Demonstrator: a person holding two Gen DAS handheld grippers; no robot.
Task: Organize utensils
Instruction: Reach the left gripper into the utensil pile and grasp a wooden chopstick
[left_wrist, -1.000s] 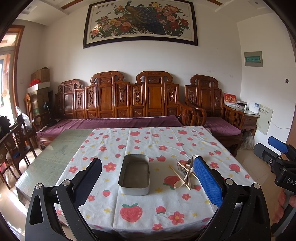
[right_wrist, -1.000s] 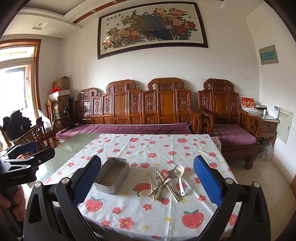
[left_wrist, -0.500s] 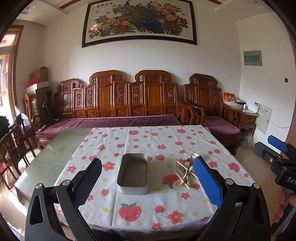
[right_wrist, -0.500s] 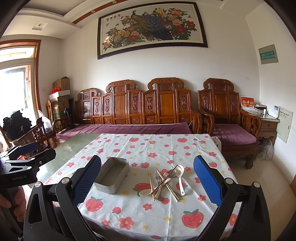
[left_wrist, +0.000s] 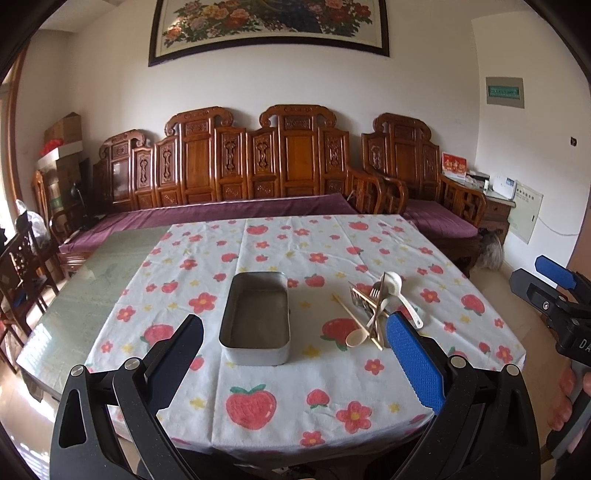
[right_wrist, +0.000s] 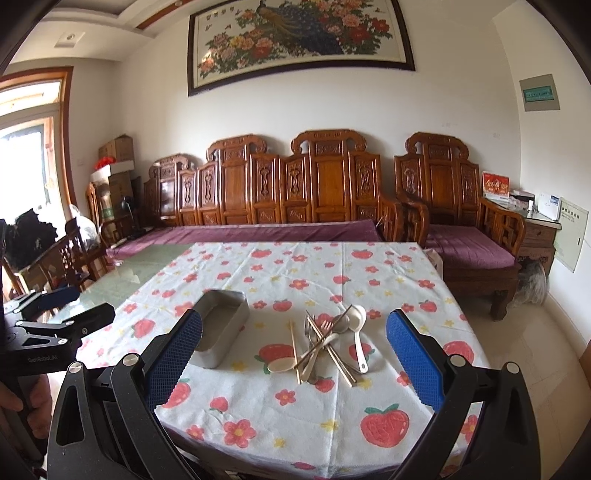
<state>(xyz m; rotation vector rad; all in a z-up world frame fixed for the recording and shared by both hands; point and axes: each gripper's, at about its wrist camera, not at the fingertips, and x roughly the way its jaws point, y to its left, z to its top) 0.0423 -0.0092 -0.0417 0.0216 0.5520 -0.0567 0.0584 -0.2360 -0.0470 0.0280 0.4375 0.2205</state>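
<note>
Covering the worktop, a flowered cloth carries an empty tin and, just right of it, a crossed pile of utensils. The pile lies ahead of the right tool, handles running mostly toward it; this tool is nearer. Both it and the left tool are wide open, holding nothing; nothing blocks the approach.

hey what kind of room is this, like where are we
Most likely a family living or dining room in a home. A long carved wooden bench sofa with purple cushions lines the wall under a large framed peacock picture, and a table with a strawberry-print tablecloth holds loose utensils.
</note>
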